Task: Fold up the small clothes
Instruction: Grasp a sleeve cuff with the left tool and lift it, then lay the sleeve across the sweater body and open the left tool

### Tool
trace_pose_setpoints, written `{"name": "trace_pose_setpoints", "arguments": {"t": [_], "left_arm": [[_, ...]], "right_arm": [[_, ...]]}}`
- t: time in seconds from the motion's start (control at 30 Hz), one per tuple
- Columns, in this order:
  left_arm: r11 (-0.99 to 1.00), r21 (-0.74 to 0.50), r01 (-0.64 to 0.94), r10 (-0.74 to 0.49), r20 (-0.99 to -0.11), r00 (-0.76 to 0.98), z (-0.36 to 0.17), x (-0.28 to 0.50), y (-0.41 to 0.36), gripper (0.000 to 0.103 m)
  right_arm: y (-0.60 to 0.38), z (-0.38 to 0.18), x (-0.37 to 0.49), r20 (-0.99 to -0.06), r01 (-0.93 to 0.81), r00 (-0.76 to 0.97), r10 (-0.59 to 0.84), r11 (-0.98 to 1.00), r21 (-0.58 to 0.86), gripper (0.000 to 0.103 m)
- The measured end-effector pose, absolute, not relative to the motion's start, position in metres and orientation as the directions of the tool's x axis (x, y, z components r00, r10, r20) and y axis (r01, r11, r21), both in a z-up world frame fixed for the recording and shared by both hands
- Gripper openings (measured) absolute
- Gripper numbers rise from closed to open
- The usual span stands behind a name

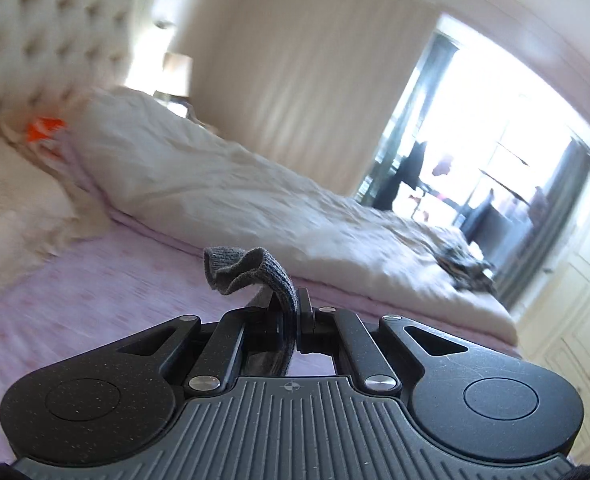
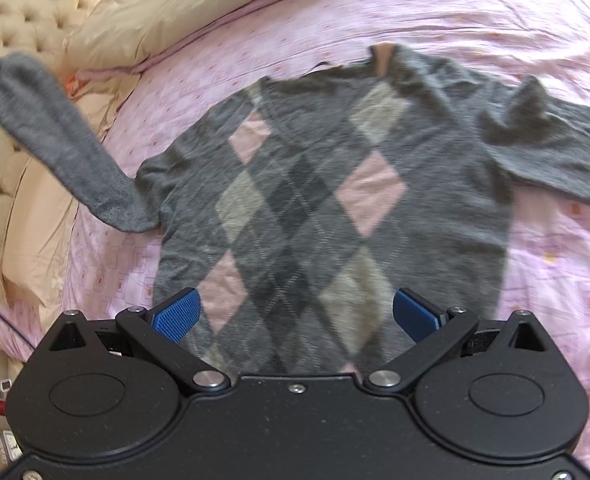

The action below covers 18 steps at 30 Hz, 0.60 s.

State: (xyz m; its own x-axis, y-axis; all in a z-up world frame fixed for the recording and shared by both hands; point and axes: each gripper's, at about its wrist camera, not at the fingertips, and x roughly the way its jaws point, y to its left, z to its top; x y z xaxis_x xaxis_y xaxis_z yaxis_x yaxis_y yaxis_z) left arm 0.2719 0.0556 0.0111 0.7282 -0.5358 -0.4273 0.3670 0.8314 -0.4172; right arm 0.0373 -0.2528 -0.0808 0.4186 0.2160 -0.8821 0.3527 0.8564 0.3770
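- Right gripper [image 2: 297,312]: jaws wide, empty, hovering above the hem of the sweater [image 2: 315,192].
- Sweater lies flat on pink sheet [image 2: 495,12], neck away from hem.
- Left gripper [image 1: 293,312] pinches sleeve cuff [image 1: 247,268], lifted beside the sweater; likely folds across.

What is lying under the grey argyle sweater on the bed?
The argyle sweater lies flat on a pink patterned bedsheet, which shows all around it. Whatever is directly beneath the sweater's body is covered and cannot be seen.
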Motion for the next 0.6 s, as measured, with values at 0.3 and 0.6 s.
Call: {"name": "trace_pose_setpoints", "arguments": {"t": [0.3,0.6], "left_arm": [[0.761,-0.398,0.511,-0.645,-0.548,0.533,-0.083,0.238,-0.092,0.005],[0.747,-0.38,0.545,-0.614,-0.708,0.348,-0.144,0.223,-0.129,0.036]], "right_arm": [[-0.298,-0.079,-0.002,-0.889,0.419,0.422,0.179,0.831,0.366,0.102],[-0.318,-0.085,-0.017,-0.899,0.456,0.408,0.158,0.818,0.351,0.102]]}}
